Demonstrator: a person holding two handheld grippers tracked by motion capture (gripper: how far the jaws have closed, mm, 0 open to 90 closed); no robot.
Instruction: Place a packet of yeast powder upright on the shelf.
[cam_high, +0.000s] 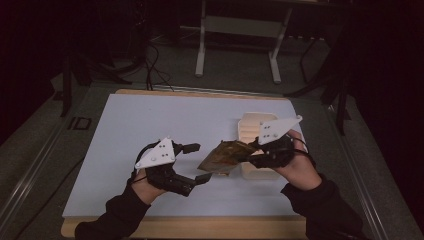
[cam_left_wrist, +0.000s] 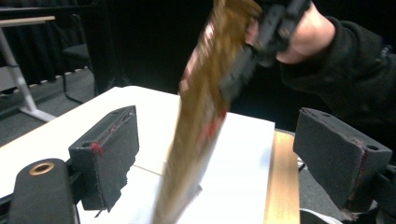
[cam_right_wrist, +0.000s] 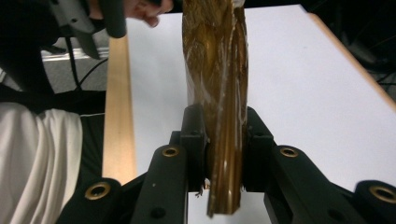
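A: Brown-gold crinkly film, a flat packet (cam_high: 223, 156). It's held in the air over the white table (cam_high: 150, 125), just left of the cream ribbed tray (cam_high: 252, 131).

B: Who has it?

A: right gripper (cam_high: 256, 145). Its own view shows both jaws clamped on the packet (cam_right_wrist: 219, 93), film squeezed flat between the pads, packet edge-on and running away from the camera.

B: And the left gripper (cam_high: 200, 162)?

A: Jaws wide apart, nothing between the pads touching. From the high view it sits left of the tray and just left of the packet, with the packet's near end about level with the jaw tips. In the left gripper view the packet (cam_left_wrist: 201, 116) hangs between the two black foam pads (cam_left_wrist: 109, 149), blurred, clear of both.

B: Tray contents?

A: Can't tell, partly hidden behind the right gripper and hand (cam_high: 295, 167).

B: Anything else?

A: Dark sleeves (cam_high: 120, 215) at the near edge, wood trim (cam_left_wrist: 280, 182) on the table rim, a white-legged stand (cam_high: 240, 30) on the floor beyond the table.
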